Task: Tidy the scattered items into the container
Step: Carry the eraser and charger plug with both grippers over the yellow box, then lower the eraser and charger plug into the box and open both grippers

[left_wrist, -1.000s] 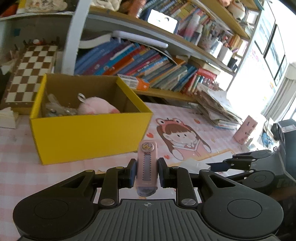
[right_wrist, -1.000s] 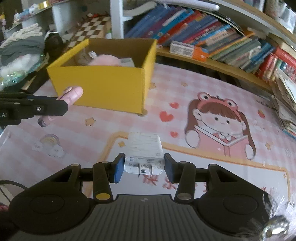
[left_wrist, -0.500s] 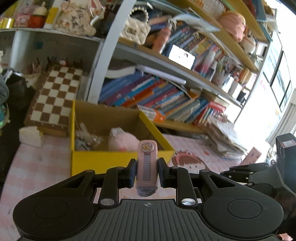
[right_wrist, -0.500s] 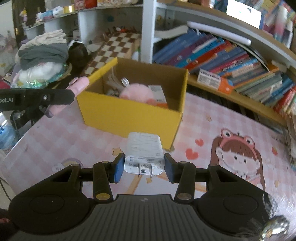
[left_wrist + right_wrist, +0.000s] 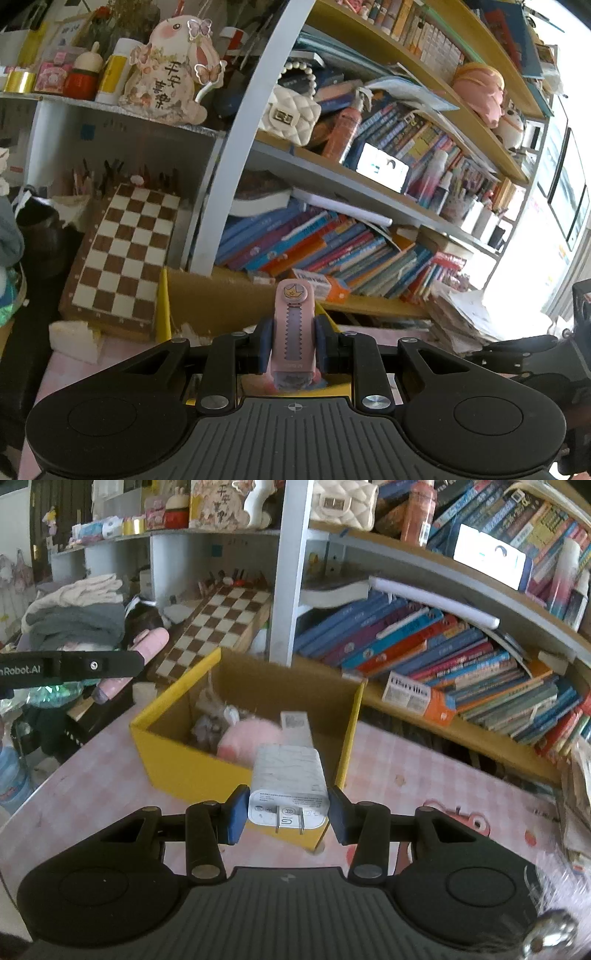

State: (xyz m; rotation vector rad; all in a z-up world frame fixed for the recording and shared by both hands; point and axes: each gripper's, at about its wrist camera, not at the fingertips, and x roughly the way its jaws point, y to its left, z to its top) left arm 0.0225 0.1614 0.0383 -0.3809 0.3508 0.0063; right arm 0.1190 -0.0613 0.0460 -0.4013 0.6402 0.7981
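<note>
My left gripper (image 5: pixel 293 345) is shut on a pink clip-like gadget (image 5: pixel 293 332) with a crown badge, held above the yellow cardboard box (image 5: pixel 164 306), whose back wall shows behind it. My right gripper (image 5: pixel 288 814) is shut on a white wall charger (image 5: pixel 290 782), prongs toward the camera, held just in front of the yellow box (image 5: pixel 177 760). The box holds a pink plush (image 5: pixel 251 742), a small white carton (image 5: pixel 295 727) and some clear wrapping. The left gripper (image 5: pixel 74 664) shows at the left of the right wrist view.
A chessboard (image 5: pixel 122 251) leans behind the box. Bookshelves with many books (image 5: pixel 424 650) run along the back. Folded clothes (image 5: pixel 77 609) lie at the left. A pink checked mat (image 5: pixel 424 775) covers the table. A paper stack (image 5: pixel 458 317) sits at the right.
Both grippers rose and moved toward the box with their items still held. The left view now looks over the box at the shelves; the right view looks down into the box from closer.
</note>
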